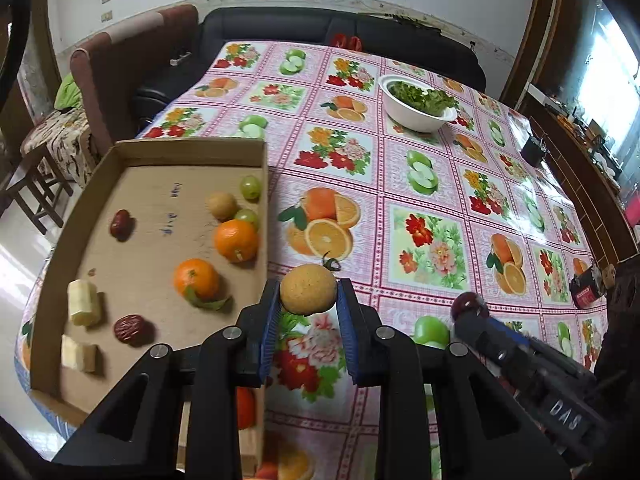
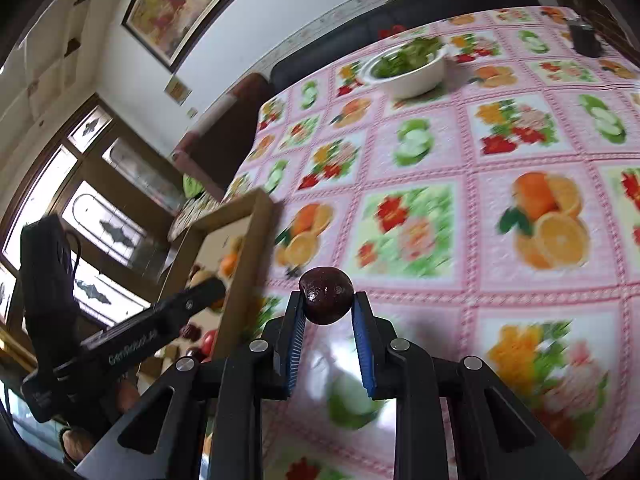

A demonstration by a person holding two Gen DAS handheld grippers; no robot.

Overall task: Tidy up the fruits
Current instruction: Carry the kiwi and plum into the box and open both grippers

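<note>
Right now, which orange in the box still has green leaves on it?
The orange nearer the camera, beside the dark red date. The other orange, by the green grapes, shows no leaves.

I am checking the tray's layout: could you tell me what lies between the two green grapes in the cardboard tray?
In the left wrist view, a small tan round fruit sits between the far grape and the near grape, slightly left of their line, in the cardboard tray.

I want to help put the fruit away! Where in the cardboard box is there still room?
The cardboard box has bare floor along its far wall, and in the middle between the dark red date and the oranges. The right side is crowded: grapes, a tan fruit and oranges. Banana pieces fill the near left corner.
</note>
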